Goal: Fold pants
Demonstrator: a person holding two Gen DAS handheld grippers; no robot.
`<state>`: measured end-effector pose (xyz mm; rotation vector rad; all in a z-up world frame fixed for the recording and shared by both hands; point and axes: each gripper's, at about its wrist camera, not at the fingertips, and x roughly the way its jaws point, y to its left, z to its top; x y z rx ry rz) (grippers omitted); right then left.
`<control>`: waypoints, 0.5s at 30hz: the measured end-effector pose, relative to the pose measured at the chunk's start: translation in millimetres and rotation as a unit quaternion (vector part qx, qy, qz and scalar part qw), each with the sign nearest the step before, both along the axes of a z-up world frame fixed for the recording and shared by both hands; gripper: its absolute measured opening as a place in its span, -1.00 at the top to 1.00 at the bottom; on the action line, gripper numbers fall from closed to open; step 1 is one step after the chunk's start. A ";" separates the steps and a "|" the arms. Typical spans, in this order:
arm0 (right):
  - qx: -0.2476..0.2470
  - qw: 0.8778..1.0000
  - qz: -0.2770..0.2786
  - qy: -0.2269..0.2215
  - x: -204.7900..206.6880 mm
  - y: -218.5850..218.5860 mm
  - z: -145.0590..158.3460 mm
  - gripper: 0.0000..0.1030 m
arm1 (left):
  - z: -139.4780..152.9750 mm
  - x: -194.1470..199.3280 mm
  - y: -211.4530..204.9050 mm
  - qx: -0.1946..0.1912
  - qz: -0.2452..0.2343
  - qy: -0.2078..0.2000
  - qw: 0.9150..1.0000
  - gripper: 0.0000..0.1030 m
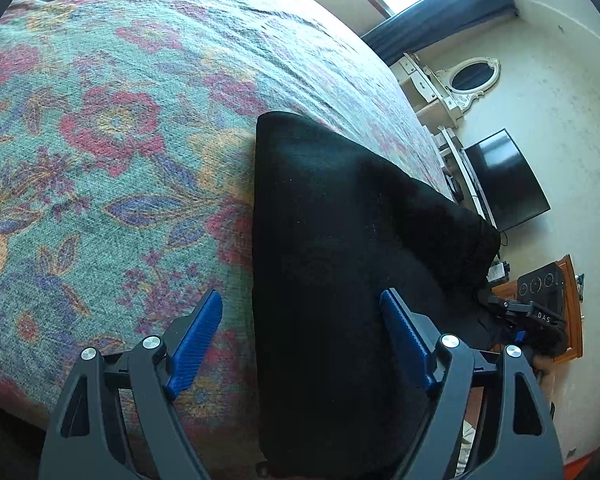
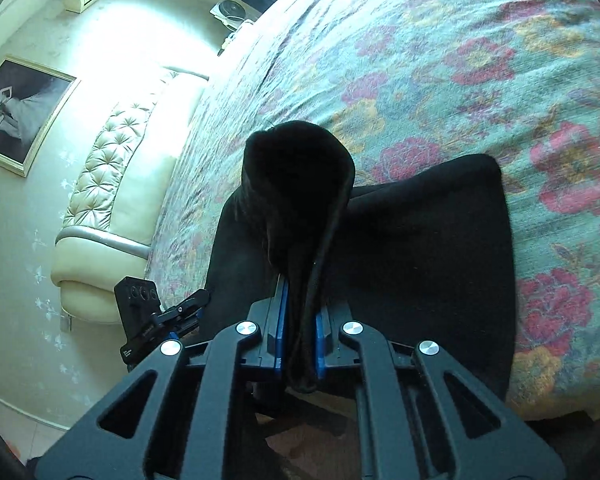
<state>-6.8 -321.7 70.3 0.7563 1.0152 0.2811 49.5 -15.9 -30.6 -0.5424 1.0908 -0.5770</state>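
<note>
Black pants [image 1: 340, 240] lie on a floral bedspread [image 1: 120, 120] near the bed's edge. My left gripper [image 1: 300, 312] is open, its blue fingers spread over the near left edge of the pants, holding nothing. My right gripper [image 2: 300, 316] is shut on a bunched fold of the pants [image 2: 300, 184] and holds it raised above the flat part of the pants [image 2: 420, 248]. The right gripper also shows in the left wrist view [image 1: 528, 316] at the pants' right end. The left gripper shows in the right wrist view [image 2: 172, 312] at the left.
The bedspread [image 2: 460, 60] stretches far beyond the pants. A cream tufted headboard [image 2: 112, 168] and framed picture [image 2: 20, 112] are on one side. A TV [image 1: 508, 180], white dresser with mirror [image 1: 460, 80] and wooden furniture [image 1: 572, 300] stand past the bed's other edge.
</note>
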 end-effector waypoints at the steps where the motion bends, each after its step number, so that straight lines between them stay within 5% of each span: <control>1: -0.001 1.000 -0.006 -0.001 -6.2 -6.5 1.7 0.80 | 0.9 -0.8 -3.8 0.000 -0.006 -0.002 1.000 -0.55; 15: 0.011 0.998 -0.048 0.041 -33.2 -56.6 -46.0 0.82 | -9.9 -13.6 -33.8 0.011 -0.045 0.004 0.999 -0.55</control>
